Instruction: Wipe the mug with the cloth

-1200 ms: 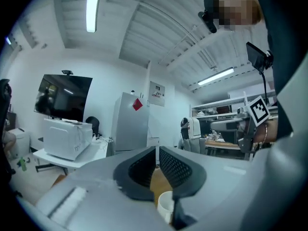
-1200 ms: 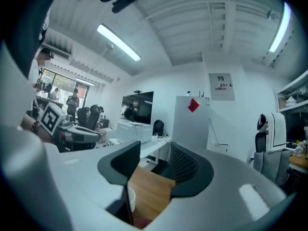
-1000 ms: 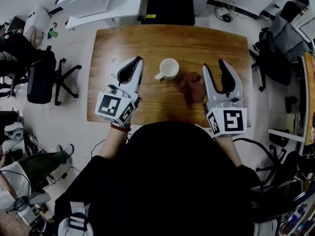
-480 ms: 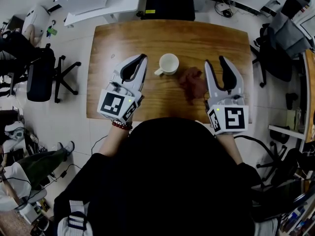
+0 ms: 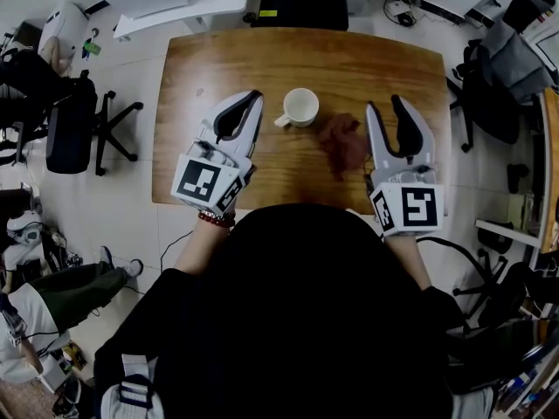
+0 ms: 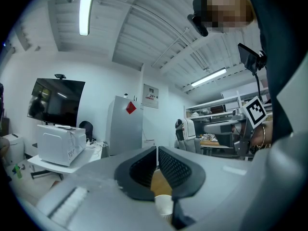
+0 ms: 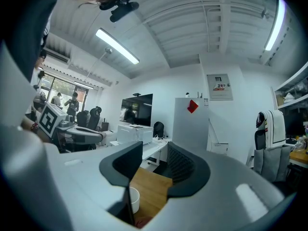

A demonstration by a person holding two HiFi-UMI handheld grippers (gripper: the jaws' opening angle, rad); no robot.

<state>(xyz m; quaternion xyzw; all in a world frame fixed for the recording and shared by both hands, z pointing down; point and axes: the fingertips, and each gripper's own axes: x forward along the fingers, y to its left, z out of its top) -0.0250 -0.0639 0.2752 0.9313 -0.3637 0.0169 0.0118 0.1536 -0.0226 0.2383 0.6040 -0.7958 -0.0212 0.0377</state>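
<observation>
Flanking mug [image 5: 301, 107] and cloth [image 5: 342, 144], left gripper [image 5: 252, 97] fingers seem together; right gripper [image 5: 384, 104] fingers apart, empty, just narrowed.

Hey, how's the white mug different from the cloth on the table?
The mug is white; the cloth is dark red. The mug stands upright and round; the cloth lies crumpled. The mug sits farther from the person, the cloth nearer and to the right in the head view. Both rest on the wooden table.
</observation>
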